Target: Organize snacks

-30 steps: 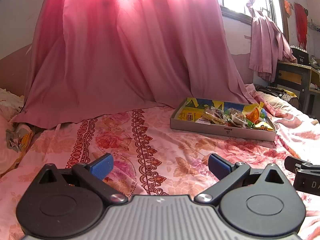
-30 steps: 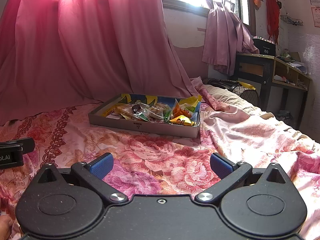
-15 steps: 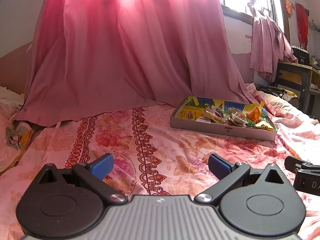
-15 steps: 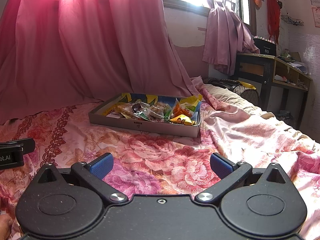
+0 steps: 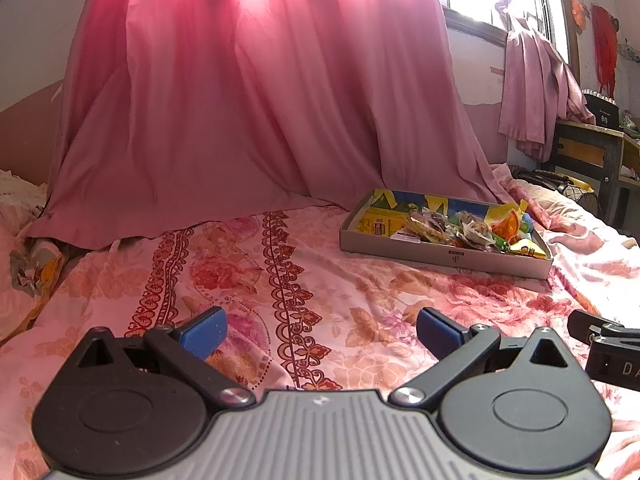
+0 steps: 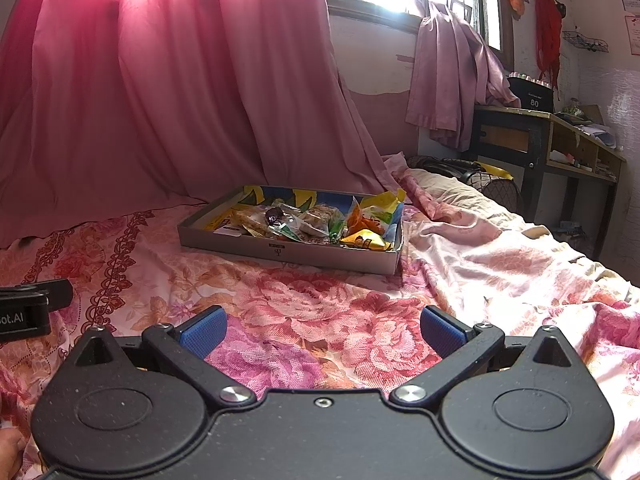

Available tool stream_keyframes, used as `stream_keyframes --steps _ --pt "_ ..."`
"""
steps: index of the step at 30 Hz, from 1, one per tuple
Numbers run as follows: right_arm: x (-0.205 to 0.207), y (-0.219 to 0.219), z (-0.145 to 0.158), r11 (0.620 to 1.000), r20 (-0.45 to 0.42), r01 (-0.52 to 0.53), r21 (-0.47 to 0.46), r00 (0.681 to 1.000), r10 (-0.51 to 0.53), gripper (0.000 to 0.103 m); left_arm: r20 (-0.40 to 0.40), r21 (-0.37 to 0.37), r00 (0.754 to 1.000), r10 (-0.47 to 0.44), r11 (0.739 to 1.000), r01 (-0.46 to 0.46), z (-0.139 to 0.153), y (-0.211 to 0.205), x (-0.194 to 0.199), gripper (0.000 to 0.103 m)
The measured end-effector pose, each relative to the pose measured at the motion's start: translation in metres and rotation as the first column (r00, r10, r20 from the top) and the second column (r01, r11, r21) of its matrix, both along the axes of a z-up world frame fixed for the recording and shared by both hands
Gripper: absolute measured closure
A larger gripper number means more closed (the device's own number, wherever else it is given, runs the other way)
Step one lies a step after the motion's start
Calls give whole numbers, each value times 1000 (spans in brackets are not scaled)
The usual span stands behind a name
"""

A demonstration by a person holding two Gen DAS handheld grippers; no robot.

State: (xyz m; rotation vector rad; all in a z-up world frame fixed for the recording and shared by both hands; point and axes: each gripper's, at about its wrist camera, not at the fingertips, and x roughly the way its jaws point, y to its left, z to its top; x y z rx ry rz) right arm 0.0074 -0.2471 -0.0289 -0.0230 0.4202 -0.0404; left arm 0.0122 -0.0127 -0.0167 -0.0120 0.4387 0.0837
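Observation:
A shallow grey cardboard tray (image 5: 444,256) lies on the floral bedspread, far right in the left wrist view and centre in the right wrist view (image 6: 288,254). It holds a heap of wrapped snacks (image 5: 460,230) (image 6: 316,222), among them orange and yellow packets (image 6: 364,236). My left gripper (image 5: 320,330) is open and empty, low over the bedspread, well short and left of the tray. My right gripper (image 6: 322,330) is open and empty, directly in front of the tray.
A pink curtain (image 5: 248,92) hangs behind the bed and drapes onto it. A dark wooden desk (image 6: 548,140) stands at the right past the bed edge. Crumpled bedding (image 6: 480,240) lies right of the tray. A bundle of cloth (image 5: 32,264) sits at the far left.
Both grippers have stayed open and almost still. The left view has shifted very slightly; the tray and snacks have not moved.

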Motion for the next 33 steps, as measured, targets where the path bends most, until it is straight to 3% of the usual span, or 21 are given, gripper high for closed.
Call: stream_keyframes --steps 6,12,16,20,33 --pt "0 1 0 1000 -1 -3 -2 1000 3 1 -8 2 1000 -6 1000 6 0 -1 -1 0" --pt "0 2 -1 1000 -2 -6 -2 1000 6 1 -54 52 998 36 998 -33 0 -7 2 0" --pt "0 3 -1 1000 -2 -7 -3 1000 7 1 -53 24 998 30 999 -29 1 -4 0 0" --pt "0 4 -1 1000 -2 -6 -3 1000 6 1 -48 64 998 32 998 -29 2 -6 -1 0" --pt "1 4 -1 1000 -2 -6 -4 1000 6 1 -81 60 996 28 998 -23 0 -7 0 0"
